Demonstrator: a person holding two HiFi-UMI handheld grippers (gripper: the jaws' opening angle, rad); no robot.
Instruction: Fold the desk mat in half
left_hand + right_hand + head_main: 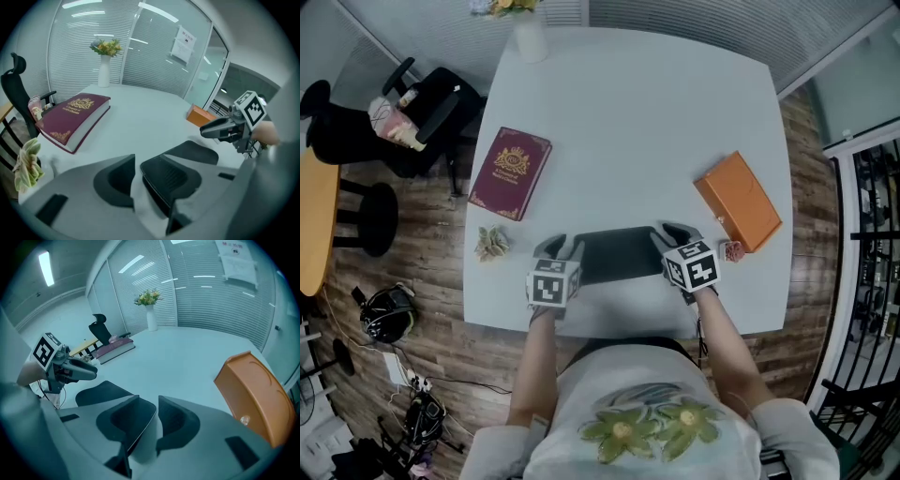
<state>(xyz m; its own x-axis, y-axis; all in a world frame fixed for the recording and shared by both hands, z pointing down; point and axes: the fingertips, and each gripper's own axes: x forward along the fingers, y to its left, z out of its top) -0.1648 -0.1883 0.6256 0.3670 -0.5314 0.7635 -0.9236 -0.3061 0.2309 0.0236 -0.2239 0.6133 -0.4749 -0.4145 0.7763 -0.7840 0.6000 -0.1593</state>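
Observation:
The dark desk mat [617,255] lies near the front edge of the white table [637,131], between my two grippers. My left gripper [558,248] is at its left end and my right gripper [671,236] at its right end. In the left gripper view a stitched corner of the mat [164,177] rests against the right finger, with white table showing in the gap, so the left gripper [137,177] is open. In the right gripper view the mat's thin edge [139,430] leans on the left finger, and the right gripper [157,417] is open too.
A maroon book [510,172] lies at the left, with a small pale green bundle [492,243] in front of it. An orange case [738,202] lies at the right, with a small red object [732,250] beside it. A white vase with flowers [528,37] stands at the far edge. A black office chair [412,117] is off to the left.

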